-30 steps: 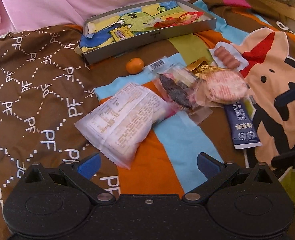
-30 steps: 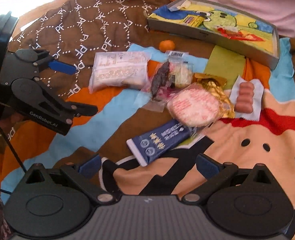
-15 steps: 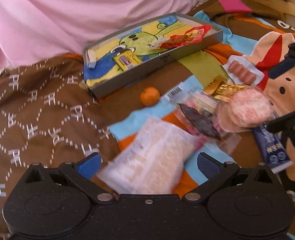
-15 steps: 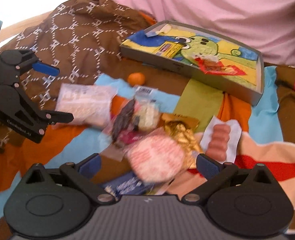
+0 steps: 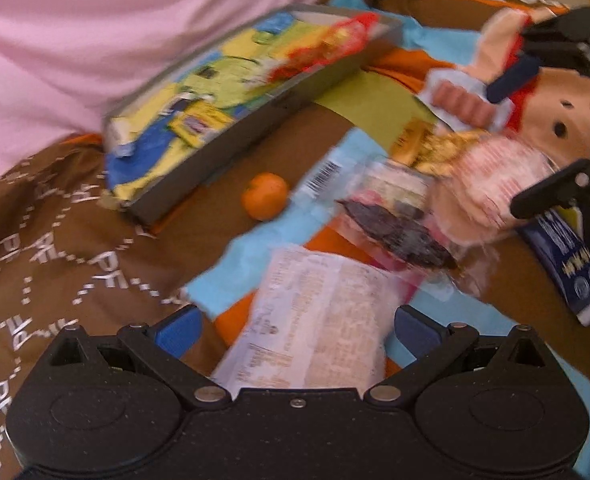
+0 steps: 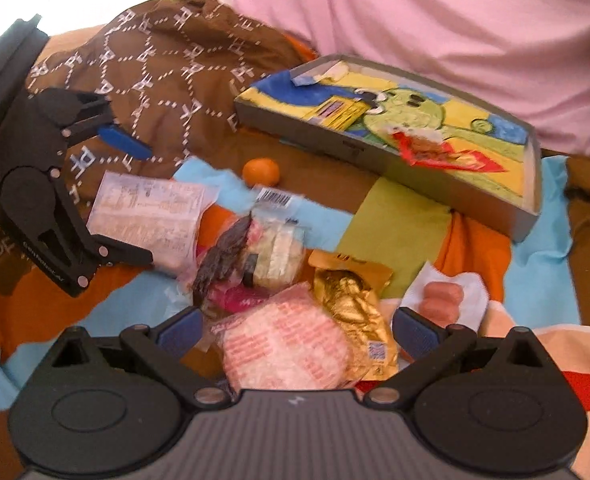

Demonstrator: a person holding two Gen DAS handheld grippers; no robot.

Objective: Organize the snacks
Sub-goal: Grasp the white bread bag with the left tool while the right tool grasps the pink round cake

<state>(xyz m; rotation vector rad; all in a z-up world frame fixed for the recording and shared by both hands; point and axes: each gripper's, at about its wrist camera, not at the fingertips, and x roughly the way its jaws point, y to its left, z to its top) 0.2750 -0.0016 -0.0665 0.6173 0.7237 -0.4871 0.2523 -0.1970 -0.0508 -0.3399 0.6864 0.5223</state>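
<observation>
Lying between left gripper [image 5: 297, 326] fingers [image 5: 179, 330], white crinkled snack packet [image 5: 319, 320], printed text

Left gripper [image 5: 297, 326] jaws spread wide, blue pads [image 5: 179, 330] well apart, nothing clamped between them; it sits low and level, pointing forward. From the right wrist view the same gripper [image 6: 137, 200] shows at the left edge, black linkage arms splayed. Right gripper [image 6: 297, 328] also wide apart, blue pads [image 6: 415, 330] at either side, held low. In the left wrist view it enters at the right edge, blurred, probably tilted downward.
</observation>
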